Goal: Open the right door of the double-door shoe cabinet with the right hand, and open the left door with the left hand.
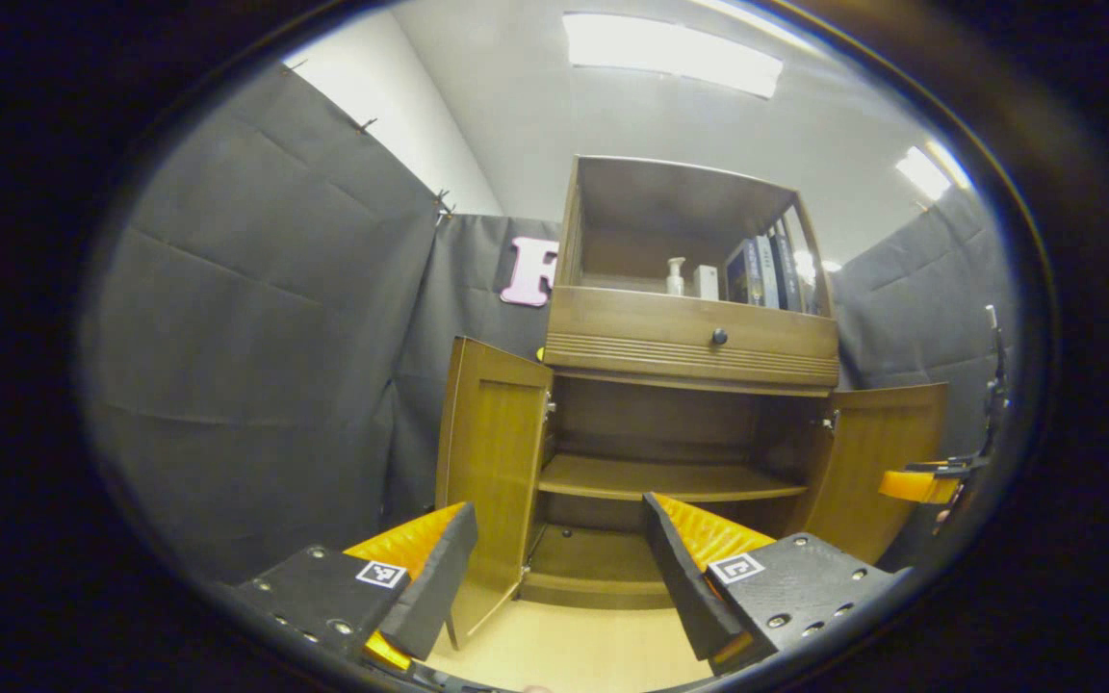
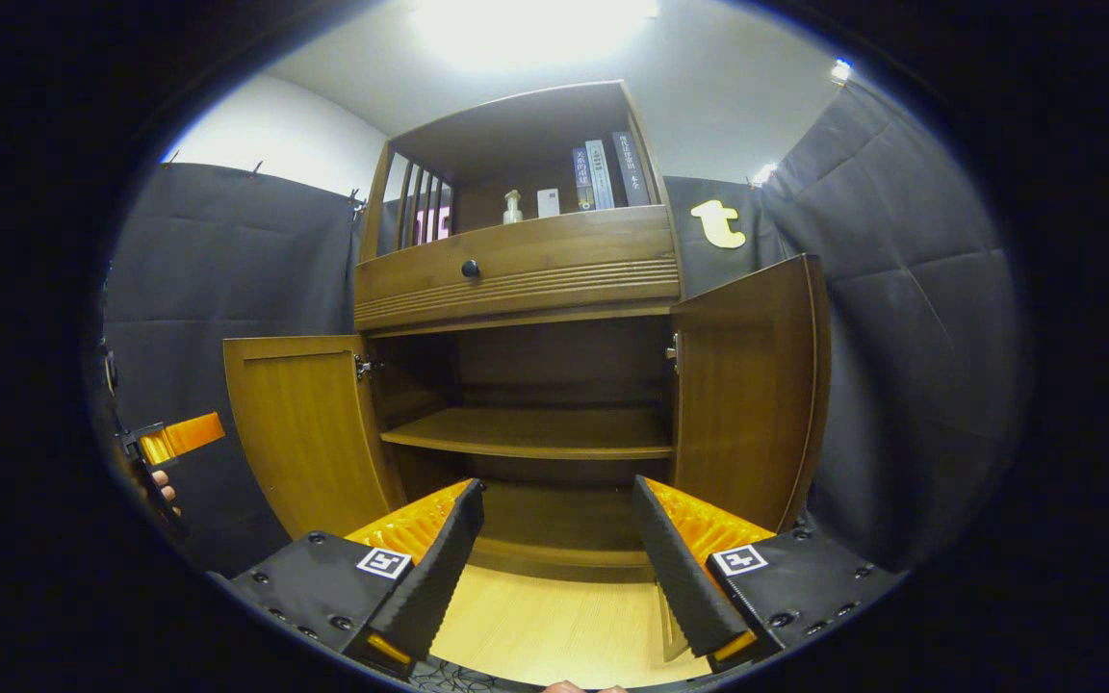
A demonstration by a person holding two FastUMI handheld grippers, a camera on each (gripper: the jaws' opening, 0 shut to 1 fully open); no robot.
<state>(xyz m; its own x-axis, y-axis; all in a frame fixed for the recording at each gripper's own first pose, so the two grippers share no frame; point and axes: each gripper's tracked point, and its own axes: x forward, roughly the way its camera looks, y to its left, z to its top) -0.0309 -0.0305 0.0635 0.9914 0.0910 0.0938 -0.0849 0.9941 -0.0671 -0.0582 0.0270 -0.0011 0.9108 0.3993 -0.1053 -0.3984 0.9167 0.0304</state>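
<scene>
Left gripper view: the left gripper [image 1: 559, 568] sits low in front of the shoe cabinet [image 1: 694, 337], fingers spread wide, nothing between them. The left door [image 1: 489, 462] stands swung out past square, its inner face turned toward the camera, lower edge just beyond the left finger. The right door [image 1: 877, 462] is also swung out at the far side. Near it, at the rim of this view, part of the right gripper [image 1: 920, 484] shows, held clear of the door. Inside the cabinet, a bare shelf [image 1: 670, 478]. Above, a drawer with a dark knob [image 1: 719, 337] and an open top shelf carrying a pump bottle [image 1: 675, 276] and books [image 1: 766, 274].

Right gripper view: the right gripper [image 2: 554, 568] also gapes wide and empty, pointing at the open compartment from over the pale floor [image 2: 554, 626]. The right door stands open at the right, the left door at the left. The other gripper shows at the left edge, a hand [image 2: 166, 491] behind it.

Judgement: both doors look fully opened, so the task seems done; the wide, empty fingers and stand-off positions fit grippers that have let go.
</scene>
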